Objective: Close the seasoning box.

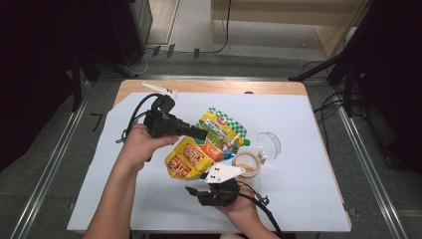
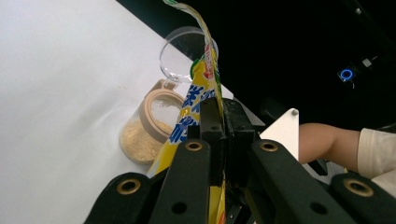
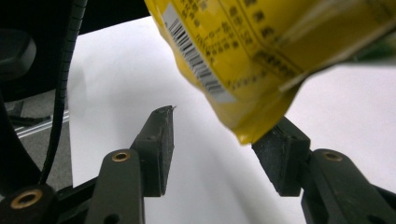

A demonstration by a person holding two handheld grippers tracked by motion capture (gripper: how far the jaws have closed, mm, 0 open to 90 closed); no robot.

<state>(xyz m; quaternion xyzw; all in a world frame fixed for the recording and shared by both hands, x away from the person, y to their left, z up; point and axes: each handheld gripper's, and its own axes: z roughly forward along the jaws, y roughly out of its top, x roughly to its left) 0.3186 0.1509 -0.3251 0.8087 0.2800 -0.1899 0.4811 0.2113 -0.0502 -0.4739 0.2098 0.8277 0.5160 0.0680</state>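
A yellow pouch with a green-checked top [image 1: 204, 142] hangs tilted above the white table cover. My left gripper [image 1: 200, 133] comes in from the left and is shut on the pouch's upper edge; in the left gripper view the jaws [image 2: 219, 123] pinch the thin pouch [image 2: 205, 79] edge-on. My right gripper [image 1: 196, 185], with its grey plate, sits below the pouch's bottom end. In the right gripper view its jaws [image 3: 219, 125] stand open, and the pouch's [image 3: 261, 51] lower corner hangs close over the right pad [image 3: 280, 154]. A small jar of beige grains [image 1: 247, 165] [image 2: 147, 133] lies right of the pouch.
The jar's clear hinged lid [image 1: 268, 144] [image 2: 180, 56] stands open. A white cover [image 1: 124, 194] lies over the wooden table [image 1: 209, 87]. A thin white piece [image 1: 160, 89] rests at the back left edge. Metal rails [image 1: 50, 169] run along both sides on the floor.
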